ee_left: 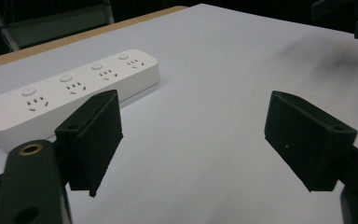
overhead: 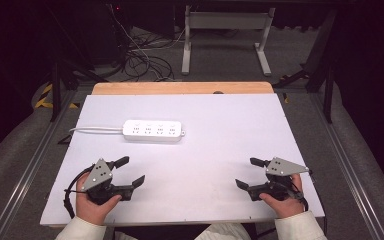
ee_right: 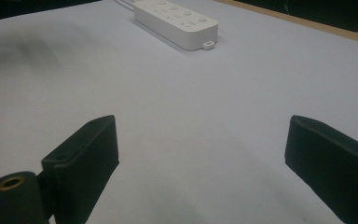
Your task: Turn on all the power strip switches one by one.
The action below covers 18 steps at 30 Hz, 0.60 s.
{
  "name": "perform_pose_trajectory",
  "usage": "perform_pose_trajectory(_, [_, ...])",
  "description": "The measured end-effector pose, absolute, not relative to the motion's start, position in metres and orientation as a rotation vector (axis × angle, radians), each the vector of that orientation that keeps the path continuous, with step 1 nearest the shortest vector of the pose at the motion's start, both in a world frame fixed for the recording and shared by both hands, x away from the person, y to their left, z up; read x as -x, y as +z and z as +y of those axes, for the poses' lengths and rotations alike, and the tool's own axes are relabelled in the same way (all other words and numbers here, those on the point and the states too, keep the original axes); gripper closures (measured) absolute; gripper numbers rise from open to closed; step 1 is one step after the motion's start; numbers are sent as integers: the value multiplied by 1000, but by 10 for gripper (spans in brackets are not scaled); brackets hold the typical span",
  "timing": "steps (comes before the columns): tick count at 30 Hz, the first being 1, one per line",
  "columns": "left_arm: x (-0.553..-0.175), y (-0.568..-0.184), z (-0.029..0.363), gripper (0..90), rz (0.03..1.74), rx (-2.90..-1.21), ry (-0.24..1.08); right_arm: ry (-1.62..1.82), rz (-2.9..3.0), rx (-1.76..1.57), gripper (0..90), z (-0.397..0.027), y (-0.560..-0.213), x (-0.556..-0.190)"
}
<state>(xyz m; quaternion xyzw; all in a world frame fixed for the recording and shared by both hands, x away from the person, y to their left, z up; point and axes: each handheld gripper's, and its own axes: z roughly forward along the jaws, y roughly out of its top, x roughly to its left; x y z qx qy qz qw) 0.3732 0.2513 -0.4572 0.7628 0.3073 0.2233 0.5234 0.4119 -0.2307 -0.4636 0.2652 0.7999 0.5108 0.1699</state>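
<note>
White power strip point(overhead: 153, 130) lying flat on the white surface point(overhead: 220, 150), a little left of centre in the high view, long side running left to right. Four socket groups on top, each with a small round button. White cord point(overhead: 95, 130) leaving its left end toward the left edge of the surface; small tab at its right end. In the left gripper view, at upper left point(ee_left: 70, 95), angled from lower left to upper right, just beyond the tip of the left-hand jaw but apart from it. In the right gripper view, at top centre point(ee_right: 175, 21), well apart from the jaws.

Nothing touching the strip. Bare white surface between it and both tongs.

Left tongs point(overhead: 130, 171) at lower left of the high view, held in the left hand point(overhead: 94, 205), pointing up and to the right toward the strip. Jaws spread wide, nothing between them; same in the left gripper view point(ee_left: 193, 140), only bare surface in the gap.

Right tongs point(overhead: 247, 173) at lower right of the high view, held in the right hand point(overhead: 285, 202), pointing left. Jaws likewise wide apart and gripping nothing; same in the right gripper view point(ee_right: 200, 163). Grey three-cornered plate on top of each, cables trailing back by the wrists. Pale sleeves at the bottom edge.

Wooden edge point(overhead: 182, 88) showing beyond the far side of the white surface. Farther up, dark floor with tangled cables point(overhead: 140, 60) at upper left and a light metal frame point(overhead: 227, 37) at top centre.
</note>
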Motion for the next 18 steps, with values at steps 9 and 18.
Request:
perform_pose_trajectory(9, [-373,-450,250,253,715,-1875,561,1445,2282,-736,121,-230,-465,-412])
perform_pose_trajectory(18, [-373,-443,252,344,726,-1871,492,1448,2291,-736,177,-229,-466,-412])
